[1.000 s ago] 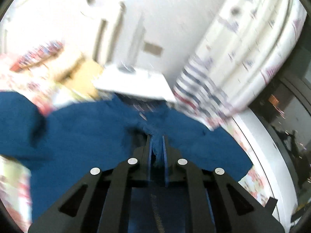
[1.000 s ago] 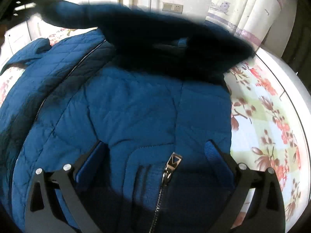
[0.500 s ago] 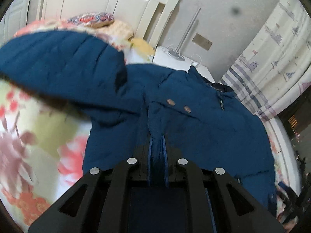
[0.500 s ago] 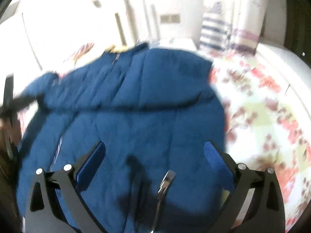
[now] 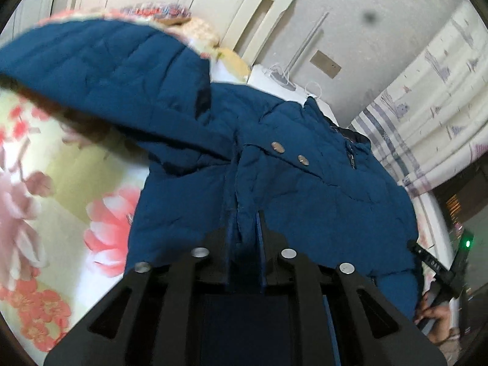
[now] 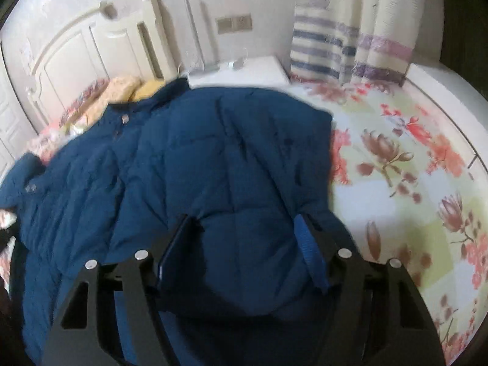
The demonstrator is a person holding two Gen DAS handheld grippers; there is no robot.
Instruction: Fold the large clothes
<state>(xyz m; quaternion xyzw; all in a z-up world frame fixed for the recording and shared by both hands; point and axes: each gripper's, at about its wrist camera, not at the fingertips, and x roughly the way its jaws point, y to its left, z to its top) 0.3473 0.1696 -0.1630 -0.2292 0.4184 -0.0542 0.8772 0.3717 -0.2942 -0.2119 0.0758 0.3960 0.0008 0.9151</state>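
Blue jacket [image 5: 305, 189] pinched between left fingers [image 5: 228, 244].

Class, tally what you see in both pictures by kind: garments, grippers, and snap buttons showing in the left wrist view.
Blue padded jacket: 1
Grippers: 2, left gripper and right gripper
Snap buttons: 2
Total: 5

Black left tongs [image 5: 244, 225], nearly closed, pinch a fold of a blue quilted jacket [image 5: 305, 183] spread on a floral bedsheet [image 5: 61, 183]. Two metal snaps [image 5: 289, 153] sit just beyond the pinched fold. A sleeve [image 5: 100, 70] lifts left of the snaps. A white headboard [image 5: 244, 9] and striped curtain [image 5: 427, 106] stand behind the jacket.
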